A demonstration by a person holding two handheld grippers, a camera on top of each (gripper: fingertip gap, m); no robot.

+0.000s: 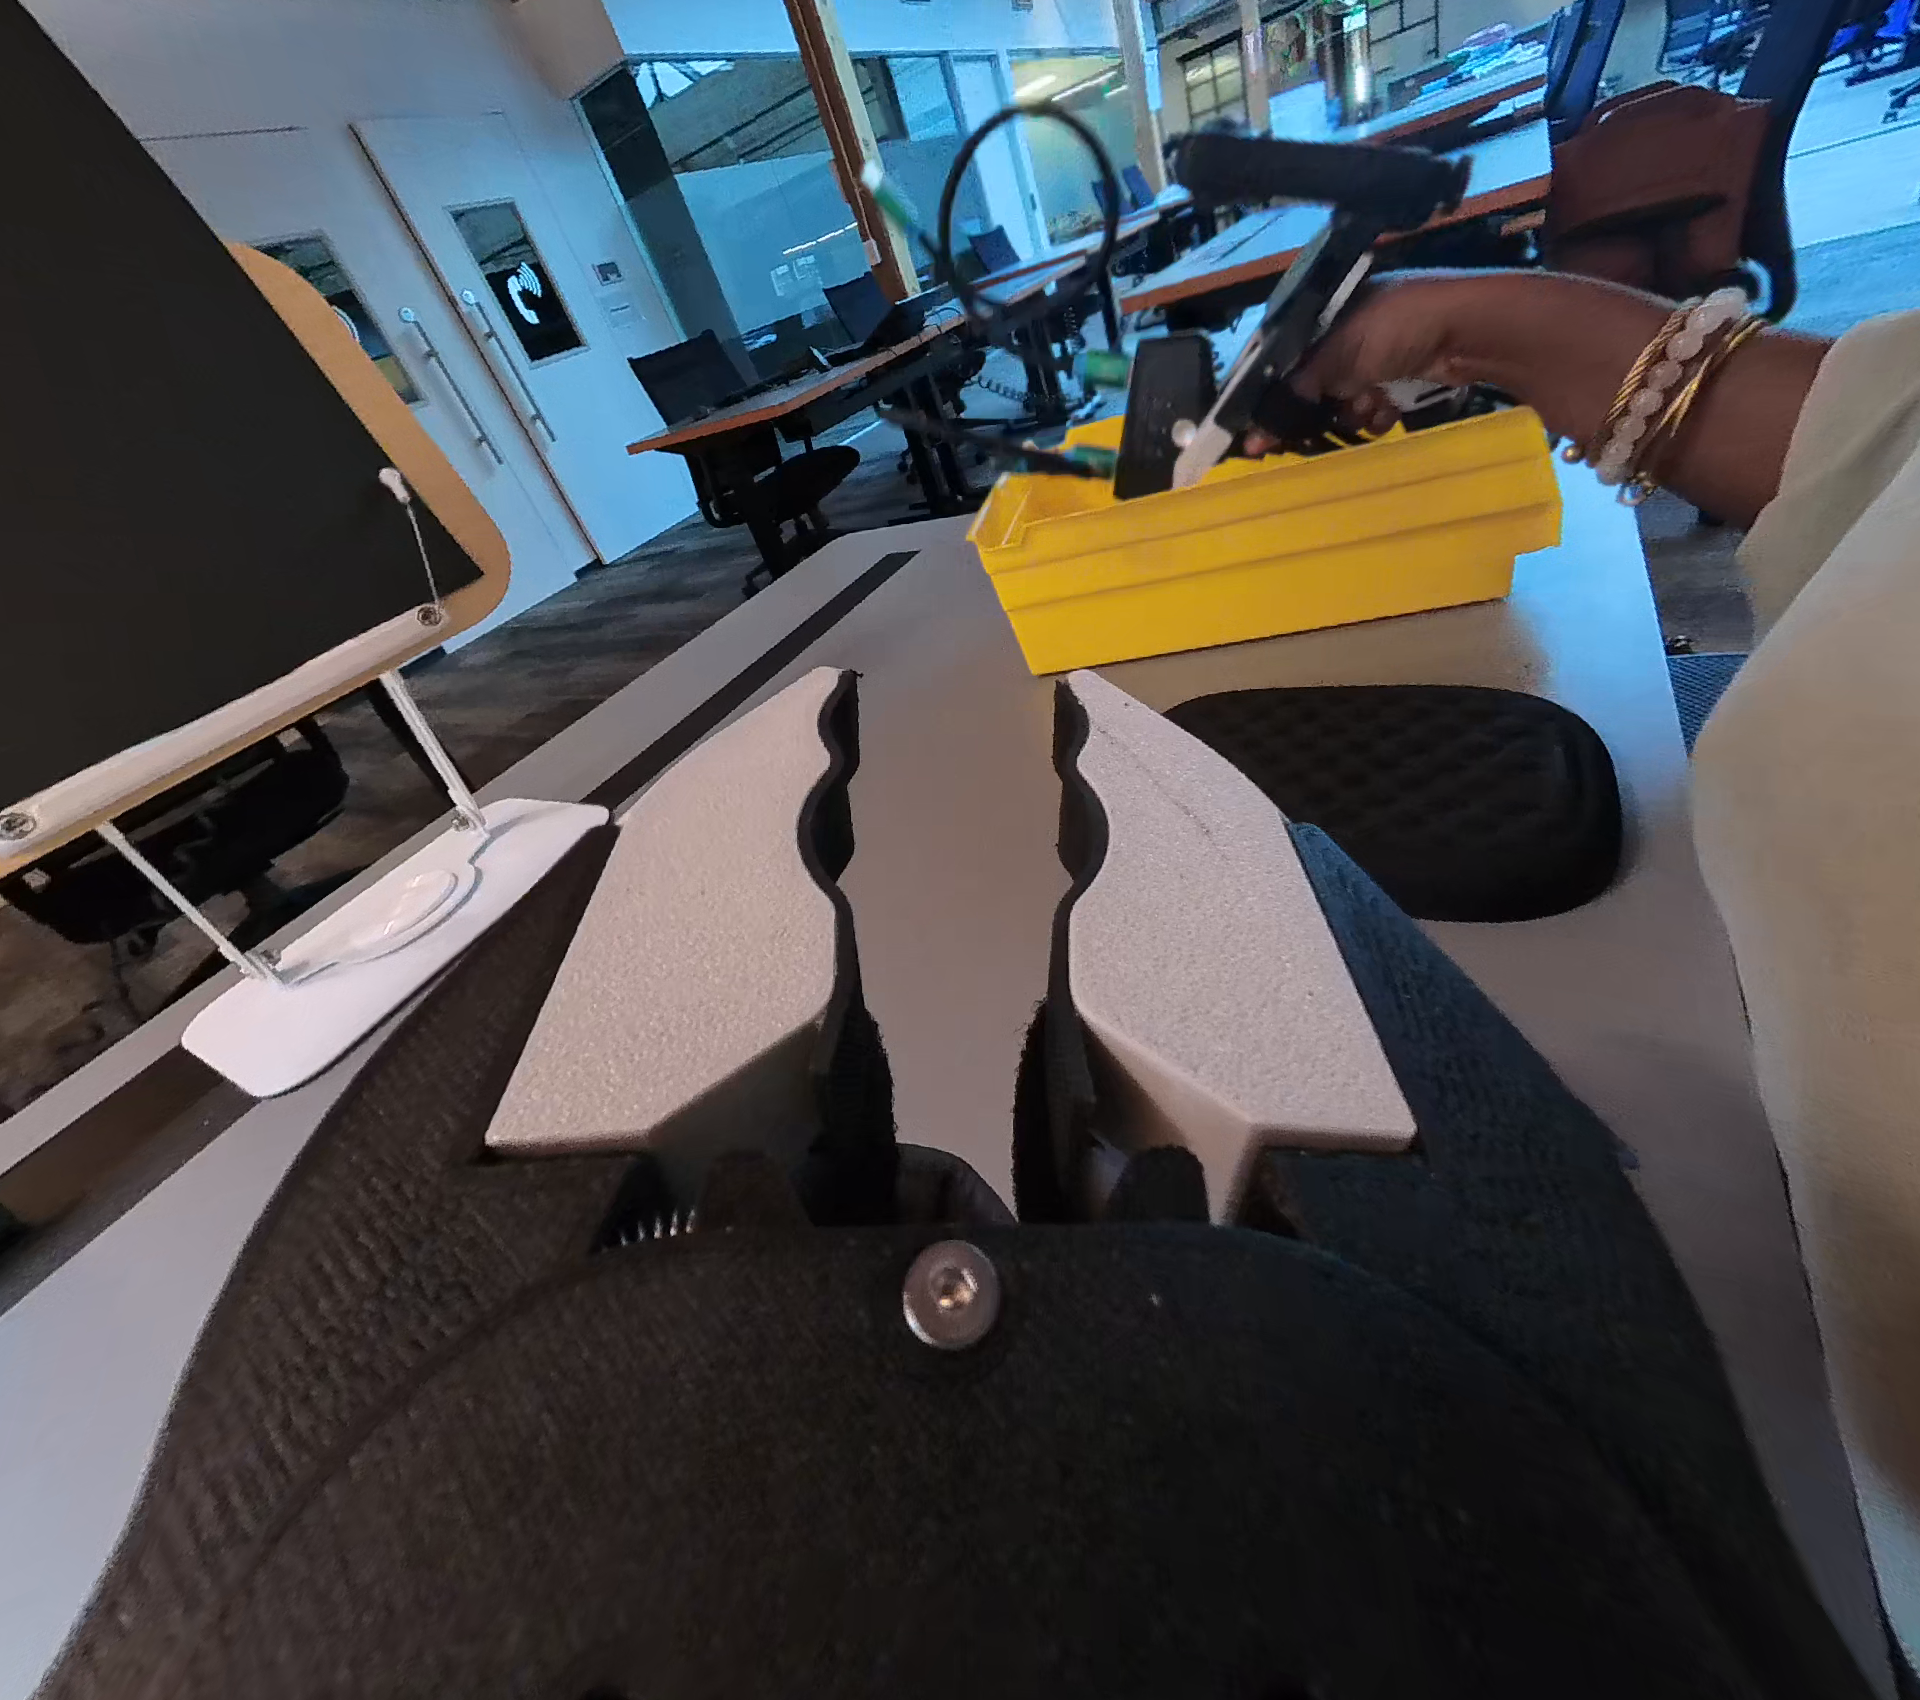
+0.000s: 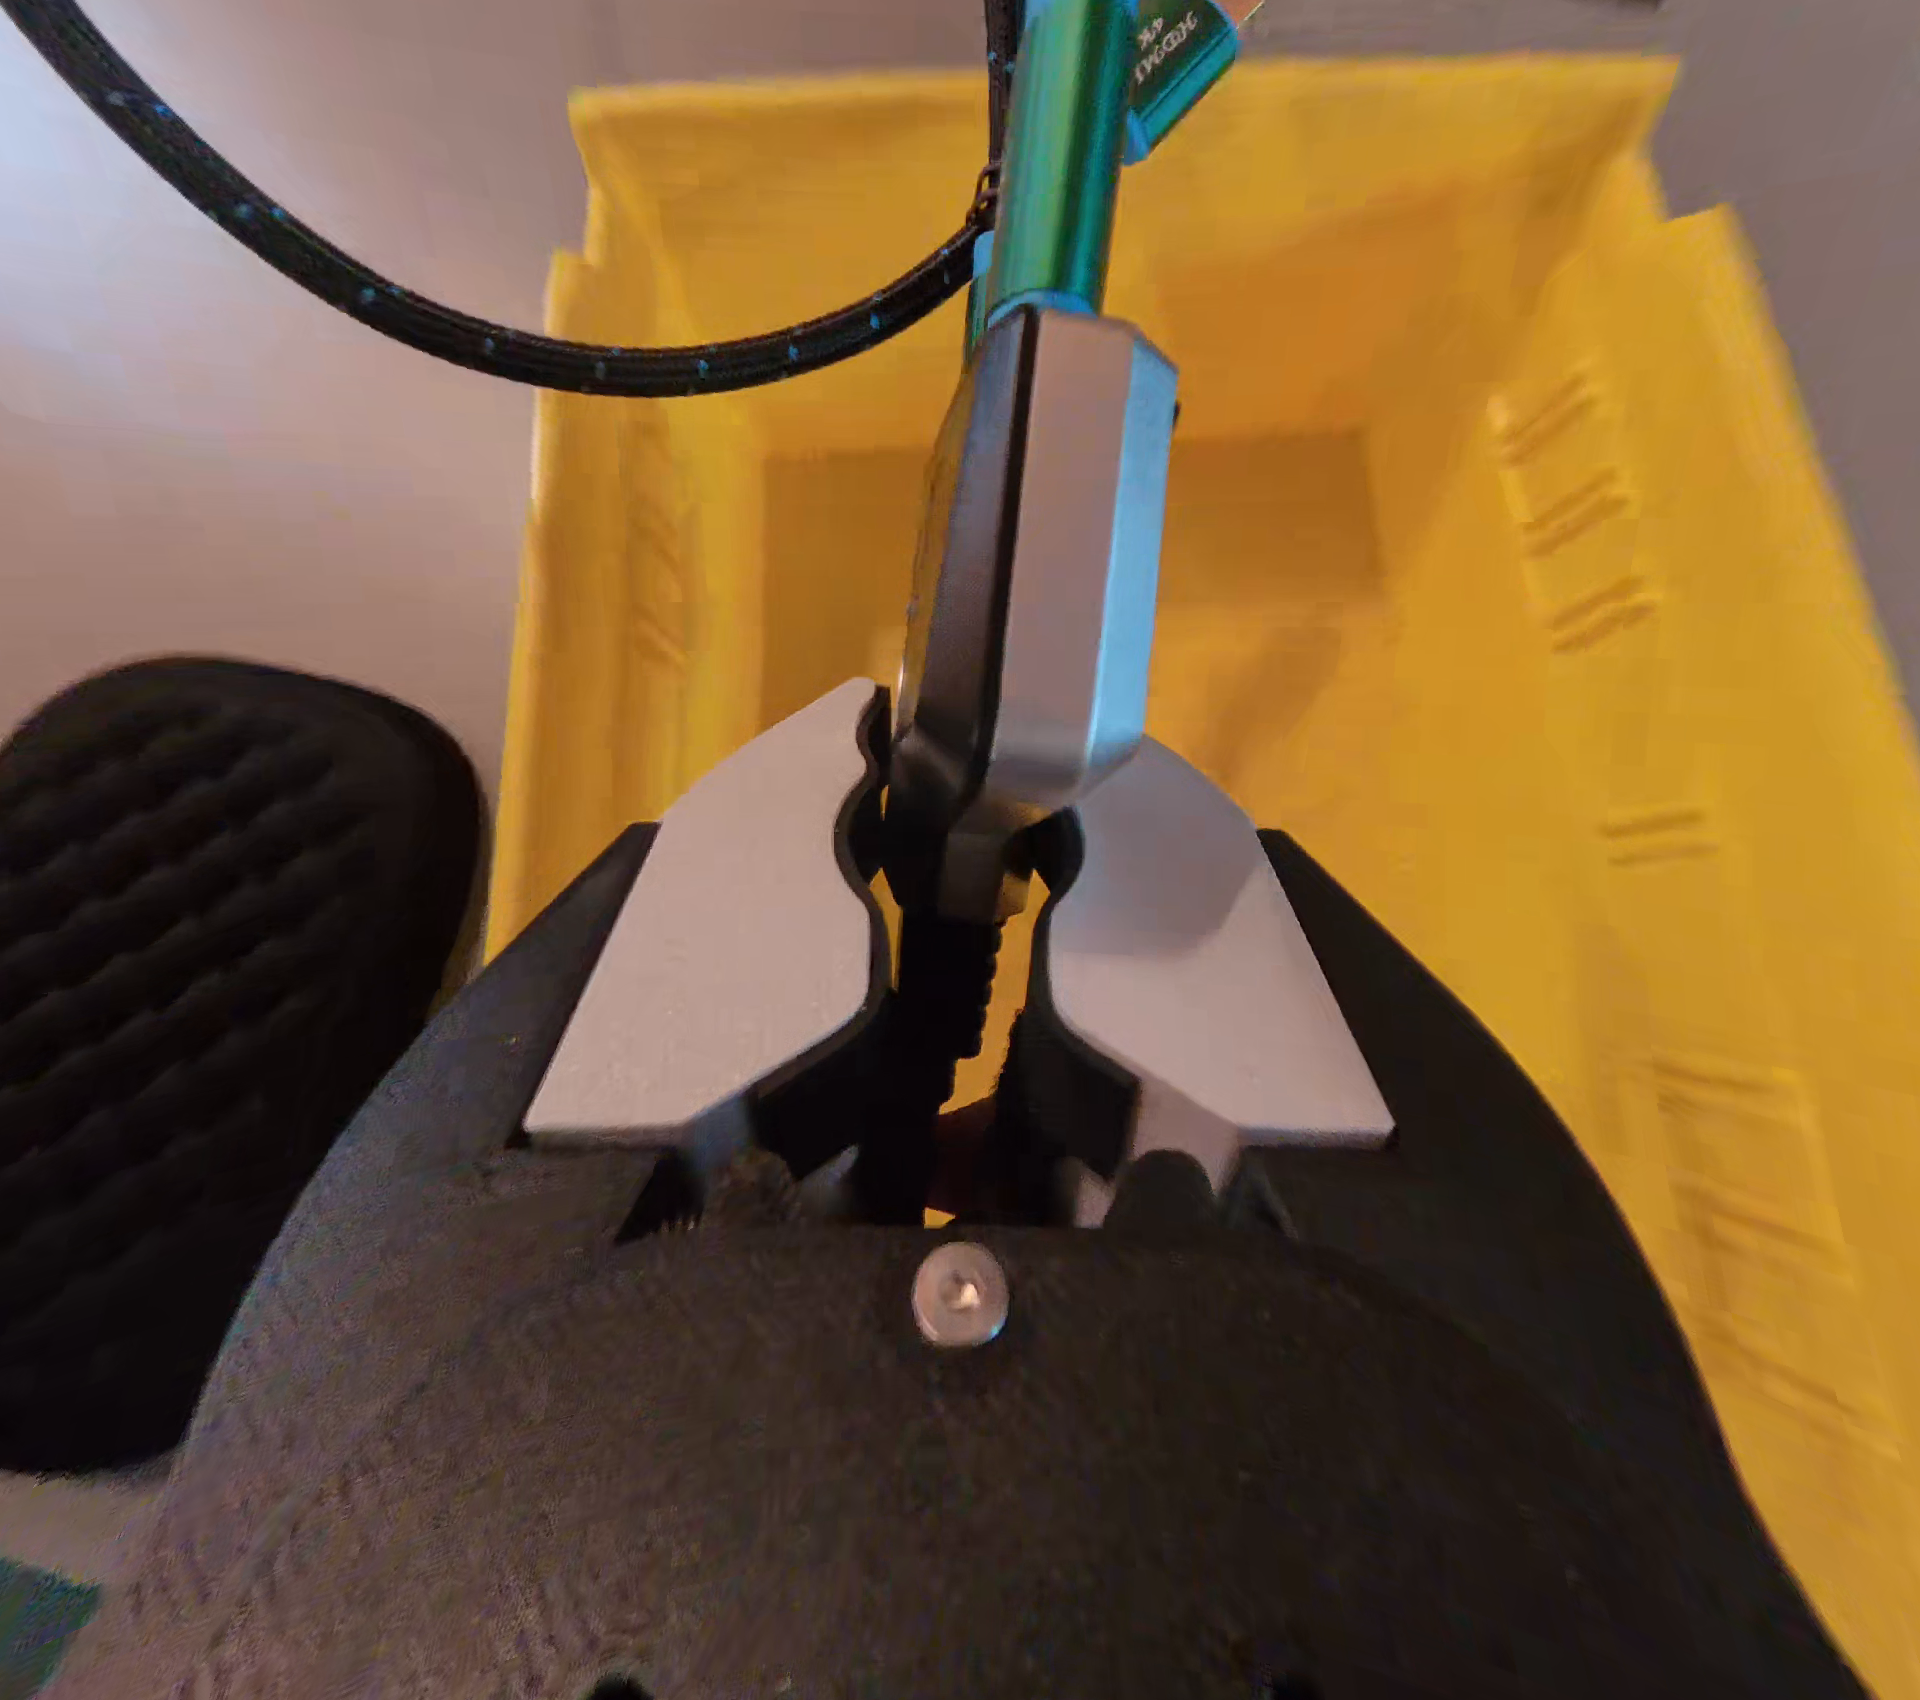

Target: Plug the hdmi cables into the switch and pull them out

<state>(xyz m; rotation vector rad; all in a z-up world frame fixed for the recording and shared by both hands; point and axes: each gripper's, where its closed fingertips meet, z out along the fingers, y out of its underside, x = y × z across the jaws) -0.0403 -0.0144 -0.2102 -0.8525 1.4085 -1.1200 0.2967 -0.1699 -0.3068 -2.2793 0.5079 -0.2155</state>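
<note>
My right gripper (image 2: 997, 746) is shut on the near end of a grey HDMI switch (image 2: 1070, 559) and holds it edge-up over a yellow bin (image 2: 1455, 715). A green HDMI plug (image 2: 1060, 144) sits in the switch's far end. A second green plug (image 2: 1184, 50) hangs beside it with its metal tip bare. Black braided cables (image 2: 312, 268) run off from them. The left wrist view shows this gripper (image 1: 1195, 450), the switch (image 1: 1158, 414) and a cable loop (image 1: 1029, 196) above the bin (image 1: 1247, 570). My left gripper (image 1: 956, 694) is open and empty, low over the grey table (image 1: 935, 871).
A black textured pad (image 1: 1403, 798) lies on the table just before the bin; it also shows in the right wrist view (image 2: 208, 975). A dark board on a white stand (image 1: 343, 954) stands at the table's left edge. A person's arm with bracelets (image 1: 1662, 383) reaches in from the right. Tip to tip, the grippers are about 40 cm apart.
</note>
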